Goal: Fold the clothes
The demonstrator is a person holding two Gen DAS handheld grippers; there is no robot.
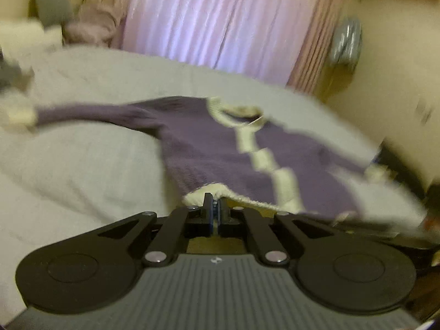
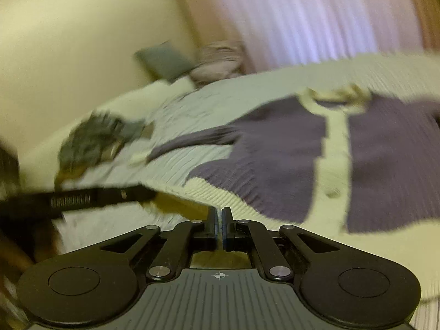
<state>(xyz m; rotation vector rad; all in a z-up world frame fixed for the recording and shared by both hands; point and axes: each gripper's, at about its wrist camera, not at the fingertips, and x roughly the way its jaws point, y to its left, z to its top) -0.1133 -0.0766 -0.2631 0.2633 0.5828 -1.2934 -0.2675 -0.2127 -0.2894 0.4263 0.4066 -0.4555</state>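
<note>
Left gripper (image 1: 215, 202) jaws together, pinching the cream hem of the purple cardigan (image 1: 209, 143) right at its tips. Right gripper (image 2: 219, 214) jaws together too; hem lies just ahead, hold unclear. Cardigan spread flat, sleeve out left, no fold done yet. Surface: pale bedspread (image 1: 82, 159); pink curtain (image 1: 220, 19) beyond, pillows far left.

Ribbed purple knit cardigan (image 1: 209, 148) (cream trim) on matt ribbed bedspread (image 1: 82, 159)
</note>
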